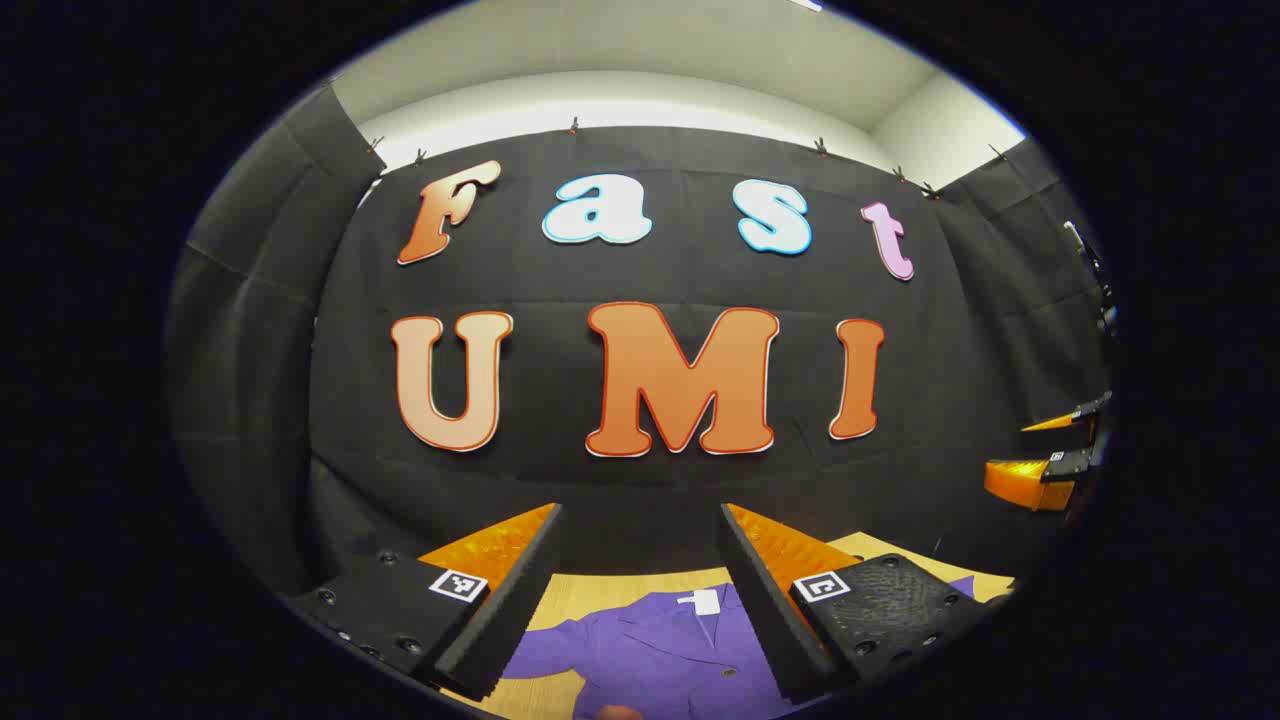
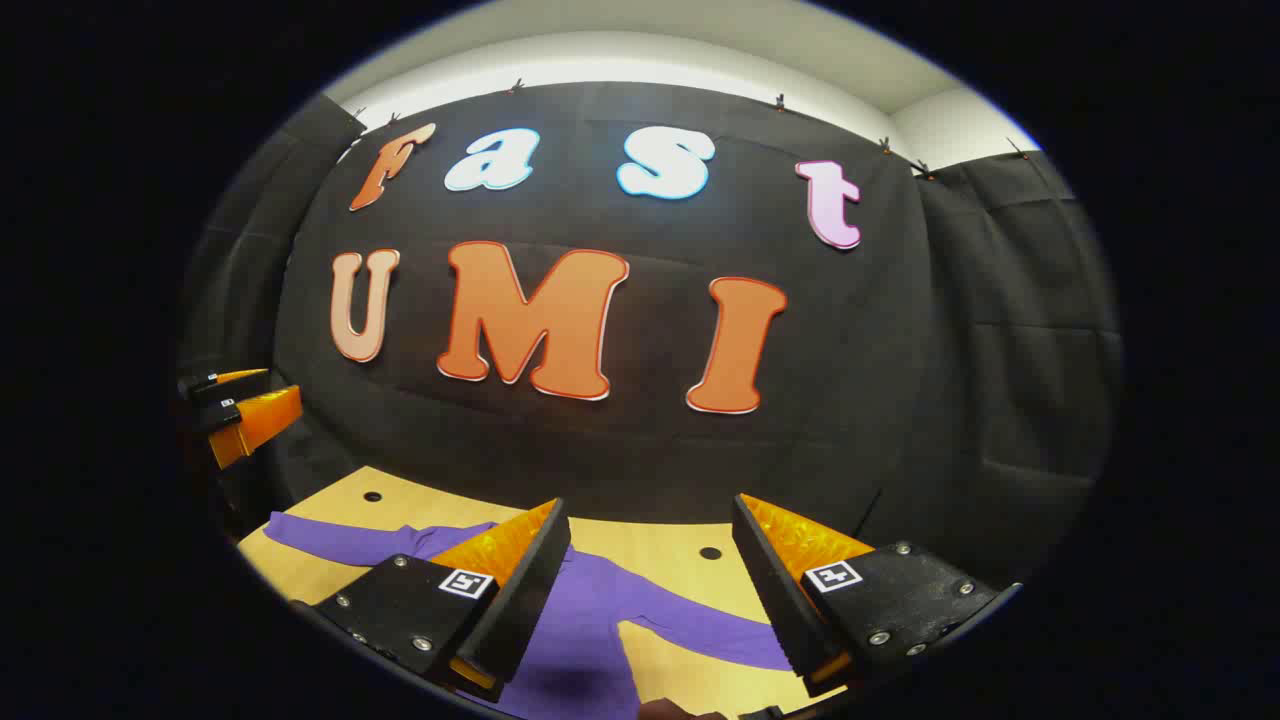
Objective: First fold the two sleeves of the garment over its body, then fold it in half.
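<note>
Purple garment [image 1: 665, 650] lies flat on the wooden surface [image 2: 670, 545], sleeves [image 2: 700, 625] apparently spread outward. Left gripper [image 1: 640, 590] and right gripper [image 2: 650, 585] hover above it, fingers spread apart, grasping nothing.

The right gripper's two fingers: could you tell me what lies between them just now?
In the right gripper view, the open right gripper frames bare wooden table and the purple garment, one sleeve running across. Nothing is gripped.
</note>
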{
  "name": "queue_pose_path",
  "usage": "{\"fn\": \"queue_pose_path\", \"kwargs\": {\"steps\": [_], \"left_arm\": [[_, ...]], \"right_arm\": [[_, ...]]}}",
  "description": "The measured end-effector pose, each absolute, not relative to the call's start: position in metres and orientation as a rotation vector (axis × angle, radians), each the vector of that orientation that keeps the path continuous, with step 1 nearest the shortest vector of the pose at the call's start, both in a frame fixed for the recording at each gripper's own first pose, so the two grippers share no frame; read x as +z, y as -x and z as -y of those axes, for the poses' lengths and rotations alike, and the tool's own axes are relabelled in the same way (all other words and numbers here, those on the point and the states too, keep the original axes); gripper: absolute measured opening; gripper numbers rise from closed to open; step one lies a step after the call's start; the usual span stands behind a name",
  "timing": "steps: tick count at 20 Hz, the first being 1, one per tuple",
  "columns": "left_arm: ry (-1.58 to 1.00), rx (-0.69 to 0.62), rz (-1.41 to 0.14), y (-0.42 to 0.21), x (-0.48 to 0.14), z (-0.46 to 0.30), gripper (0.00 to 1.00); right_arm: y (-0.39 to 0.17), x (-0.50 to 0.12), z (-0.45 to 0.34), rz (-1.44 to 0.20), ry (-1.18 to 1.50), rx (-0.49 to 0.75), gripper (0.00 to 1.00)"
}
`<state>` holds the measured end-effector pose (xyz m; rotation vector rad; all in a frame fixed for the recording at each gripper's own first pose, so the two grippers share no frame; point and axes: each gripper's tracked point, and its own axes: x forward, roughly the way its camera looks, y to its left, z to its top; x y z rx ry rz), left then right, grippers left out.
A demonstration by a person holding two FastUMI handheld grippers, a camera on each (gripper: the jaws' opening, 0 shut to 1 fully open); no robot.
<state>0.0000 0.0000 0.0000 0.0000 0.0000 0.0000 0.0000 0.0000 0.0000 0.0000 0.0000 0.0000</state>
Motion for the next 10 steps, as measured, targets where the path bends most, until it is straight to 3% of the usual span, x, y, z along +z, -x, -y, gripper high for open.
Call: {"fn": "queue_pose_path", "kwargs": {"steps": [3, 10], "left_arm": [[-0.014, 0.085, 0.011, -0.003, -0.002, -0.008, 0.95], [-0.008, 0.084, 0.002, -0.023, -0.012, 0.019, 0.96]], "right_arm": [[-0.019, 0.005, -0.019, 0.034, -0.009, 0.069, 0.97], [-0.054, 0.003, -0.047, 0.049, -0.008, 0.176, 0.97]]}}
